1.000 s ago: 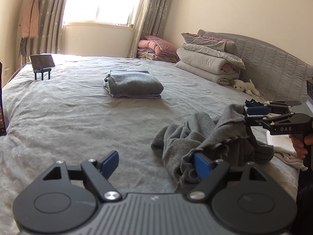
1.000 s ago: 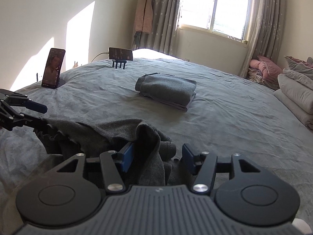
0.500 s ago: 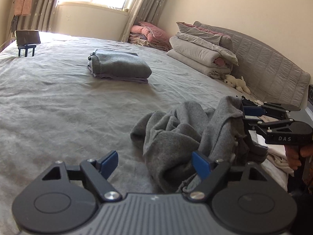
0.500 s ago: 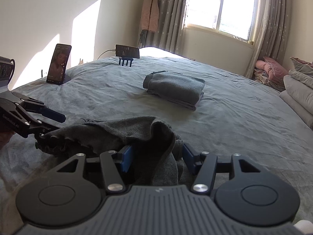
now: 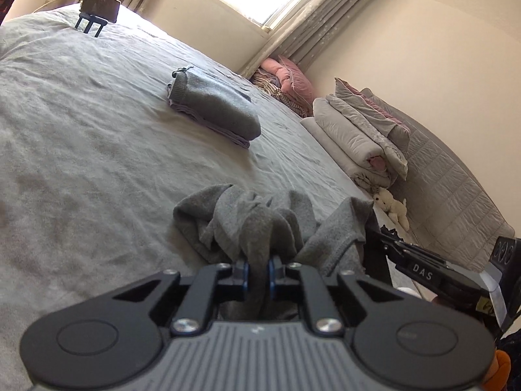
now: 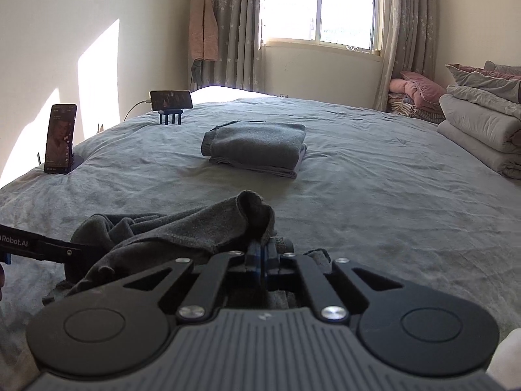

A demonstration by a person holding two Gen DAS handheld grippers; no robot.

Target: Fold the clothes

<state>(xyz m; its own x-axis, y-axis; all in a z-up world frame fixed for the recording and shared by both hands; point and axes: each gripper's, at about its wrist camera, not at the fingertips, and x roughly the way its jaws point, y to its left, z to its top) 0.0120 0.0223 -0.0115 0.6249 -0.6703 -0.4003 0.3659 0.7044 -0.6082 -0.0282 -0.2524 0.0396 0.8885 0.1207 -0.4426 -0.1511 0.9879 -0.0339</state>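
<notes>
A: Where's the garment?

B: The crumpled grey garment lies bunched at the near edge of the bed, right in front of both tools.

A: Who has hold of it?

B: Both. The left gripper is closing, and a ridge of the cloth already runs up between its blue pads. The right gripper is clenched on a fold of the same cloth, which drapes over its fingers.

A: So which step is this?

B: I'd call it the pick-up: two pinches taken, the cloth not yet spread. No fold is started on this piece.

A: And next?

B: My guess is a lift with the hands drawn apart, so the bunch opens and hangs flat. Both pinches look to sit on loose folds rather than a hem, so a regrasp may be needed.

A: Anything else about?

B: A folded grey pile sits mid-bed, well apart. Beyond it are two phones on stands, and stacked quilts near the headboard.
</notes>
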